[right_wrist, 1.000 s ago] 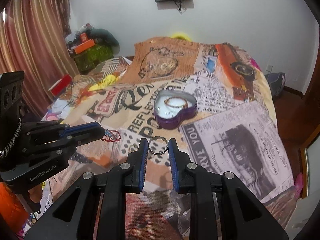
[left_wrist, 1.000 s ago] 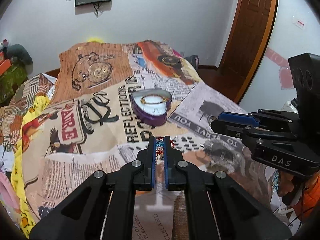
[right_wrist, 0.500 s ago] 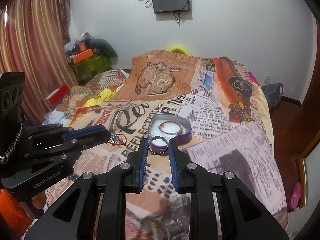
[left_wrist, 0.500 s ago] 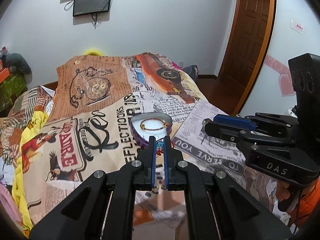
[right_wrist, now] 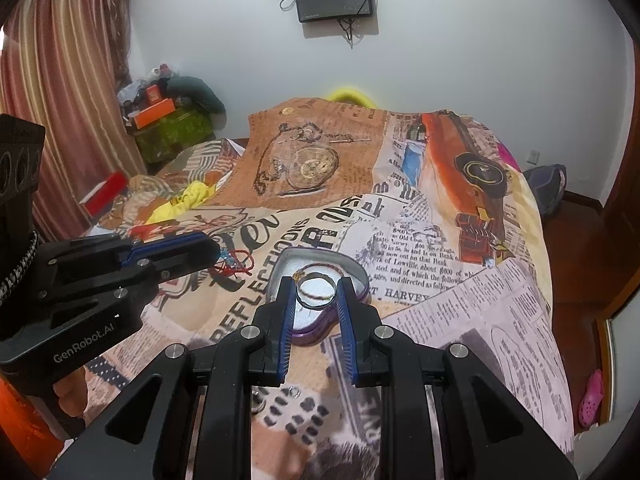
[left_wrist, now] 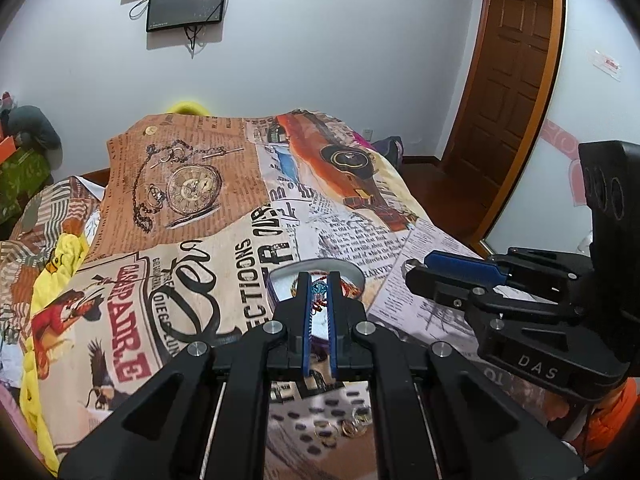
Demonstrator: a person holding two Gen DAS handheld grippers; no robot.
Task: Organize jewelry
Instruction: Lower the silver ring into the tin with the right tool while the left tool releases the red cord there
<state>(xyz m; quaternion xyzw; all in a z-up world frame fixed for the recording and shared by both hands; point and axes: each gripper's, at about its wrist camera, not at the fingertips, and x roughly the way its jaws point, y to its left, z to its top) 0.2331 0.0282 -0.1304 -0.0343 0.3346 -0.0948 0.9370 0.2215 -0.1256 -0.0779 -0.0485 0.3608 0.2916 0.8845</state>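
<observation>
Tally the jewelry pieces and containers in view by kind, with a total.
Heart-shaped tin: 1
Beaded bracelet lying in the tin: 1
Silver ring in the right gripper: 1
Red cord bracelet in the left gripper: 1
Small rings loose on the bedspread: count unclear
Total, leaving out the loose rings: 4

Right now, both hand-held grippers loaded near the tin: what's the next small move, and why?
Probably ease the right hand-held gripper slightly lower over the heart-shaped tin, then open. It grips a metal ring that looks to be above the open tin, where a bracelet already lies. The left hand-held gripper holds a red cord bracelet beside the tin.
</observation>
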